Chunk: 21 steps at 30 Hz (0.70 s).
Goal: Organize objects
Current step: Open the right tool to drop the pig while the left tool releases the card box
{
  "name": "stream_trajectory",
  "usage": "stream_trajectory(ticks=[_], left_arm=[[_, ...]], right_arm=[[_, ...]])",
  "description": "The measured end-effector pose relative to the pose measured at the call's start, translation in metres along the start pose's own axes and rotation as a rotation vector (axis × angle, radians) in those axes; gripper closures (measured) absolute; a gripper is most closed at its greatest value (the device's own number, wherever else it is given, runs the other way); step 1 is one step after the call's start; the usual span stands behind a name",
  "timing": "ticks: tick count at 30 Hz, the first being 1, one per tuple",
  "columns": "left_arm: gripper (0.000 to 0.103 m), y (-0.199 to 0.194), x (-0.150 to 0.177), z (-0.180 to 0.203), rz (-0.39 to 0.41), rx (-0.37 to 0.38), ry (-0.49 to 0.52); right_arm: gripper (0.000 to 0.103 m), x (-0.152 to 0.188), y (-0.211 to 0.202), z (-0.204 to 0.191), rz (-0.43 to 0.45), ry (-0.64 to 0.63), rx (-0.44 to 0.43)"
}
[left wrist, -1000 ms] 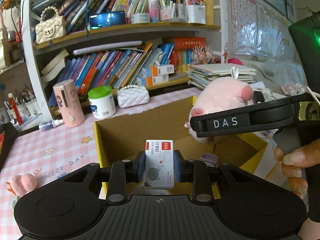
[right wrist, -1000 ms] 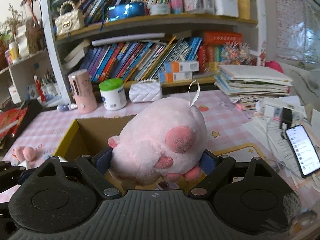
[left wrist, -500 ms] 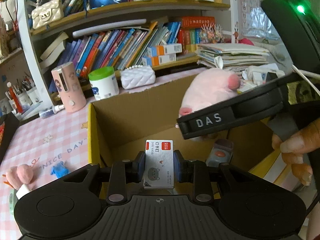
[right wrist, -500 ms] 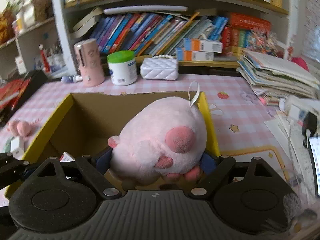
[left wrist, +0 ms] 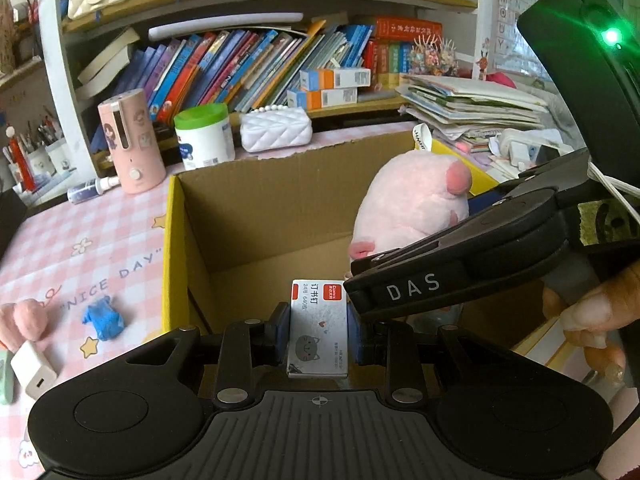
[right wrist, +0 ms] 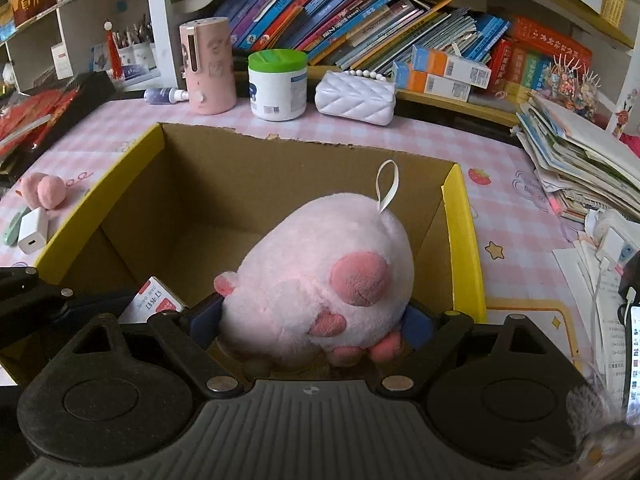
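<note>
Left wrist view looks steeply down over the left gripper (left wrist: 318, 330), whose blue pads are pinched narrowly on a small staple box (left wrist: 318, 328) with a red label and a grey cat drawing, held upright over the near edge of the open cardboard box (left wrist: 256, 200). Beside it on the right, the right gripper (right wrist: 314, 320) tilts down into the same carton, a hand (left wrist: 588, 316) wrapped round its handle with fingertips showing below the black body. Its jaws stand wide and have just been opening a little further, with the pink plush toy (right wrist: 316, 284) between them; the pads look as though they still touch the plush's flanks, though fur hides the contact line. The toy hangs inside the carton near its right yellow wall, white loop upward. On the pink checked tablecloth (left wrist: 80, 248) left of the carton lie a white charger (left wrist: 34, 368), a crumpled blue scrap (left wrist: 103, 317) and a small pink pompom (left wrist: 22, 318).
</note>
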<state>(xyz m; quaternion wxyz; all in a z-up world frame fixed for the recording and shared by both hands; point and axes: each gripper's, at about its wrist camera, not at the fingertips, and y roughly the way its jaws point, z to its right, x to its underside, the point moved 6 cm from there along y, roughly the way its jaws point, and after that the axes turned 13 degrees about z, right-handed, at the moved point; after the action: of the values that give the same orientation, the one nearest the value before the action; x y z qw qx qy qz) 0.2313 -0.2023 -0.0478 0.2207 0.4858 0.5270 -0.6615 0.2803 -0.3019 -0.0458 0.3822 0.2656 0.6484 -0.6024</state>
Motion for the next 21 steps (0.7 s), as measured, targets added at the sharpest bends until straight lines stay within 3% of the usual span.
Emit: stream_trajectory(ticks=[7, 21], left_arm=[[0.072, -0.008, -0.002, 0.002, 0.030, -0.019, 0.033], [0.048, -0.045, -0.008, -0.007, 0.122, -0.052, 0.028]], right_arm=[[0.009, -0.001, -0.001, 0.000, 0.011, 0.019, -0.009], [0.008, -0.012, -0.038, -0.007, 0.134, 0.101, 0.025]])
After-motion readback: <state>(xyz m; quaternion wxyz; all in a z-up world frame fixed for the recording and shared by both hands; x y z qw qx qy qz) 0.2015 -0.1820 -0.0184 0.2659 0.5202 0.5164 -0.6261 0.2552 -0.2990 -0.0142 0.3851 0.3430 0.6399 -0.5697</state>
